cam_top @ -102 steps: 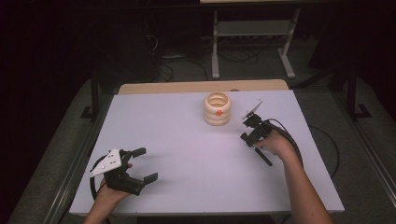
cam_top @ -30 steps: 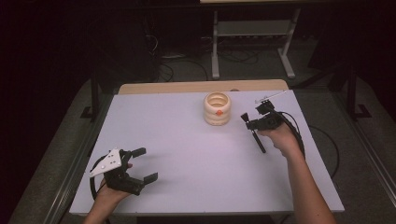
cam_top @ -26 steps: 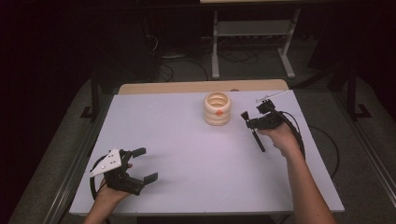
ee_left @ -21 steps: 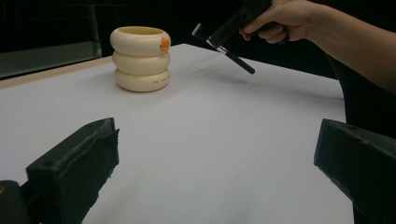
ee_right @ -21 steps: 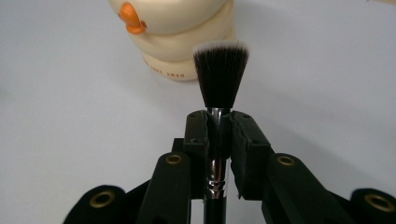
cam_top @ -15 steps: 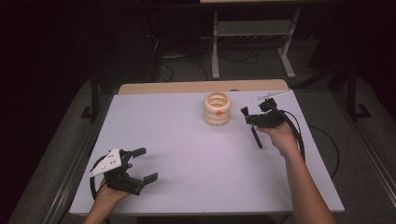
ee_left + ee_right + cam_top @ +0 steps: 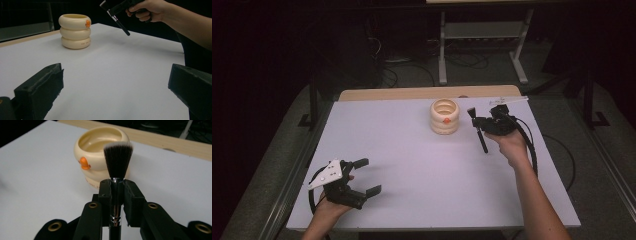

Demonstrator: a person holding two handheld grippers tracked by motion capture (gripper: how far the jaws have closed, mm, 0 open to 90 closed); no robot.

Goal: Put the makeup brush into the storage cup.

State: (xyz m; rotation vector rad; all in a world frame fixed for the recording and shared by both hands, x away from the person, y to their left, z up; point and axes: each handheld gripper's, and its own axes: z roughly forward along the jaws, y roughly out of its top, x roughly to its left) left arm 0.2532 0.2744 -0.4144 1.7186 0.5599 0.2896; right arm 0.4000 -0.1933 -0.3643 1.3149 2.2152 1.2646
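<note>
**Brush held in the right tongs, next to the cream holder**

The right tongs [image 7: 117, 192] are clenched on a makeup brush [image 7: 118, 161]; the jaws press on its metal neck from both sides. The dark bristles with pale tips stand above the jaws, and the black handle hangs down toward the tabletop [image 7: 422, 165] without touching it. In the high view the brush [image 7: 478, 131] is lifted above the tabletop, just beside the cream holder [image 7: 445, 116], on its right. The holder looks like three stacked rings, has a small orange mark on the side and stands upright near the far edge. The left tongs [image 7: 360, 176] rest at the near left corner, released, with nothing between the jaws.
</note>
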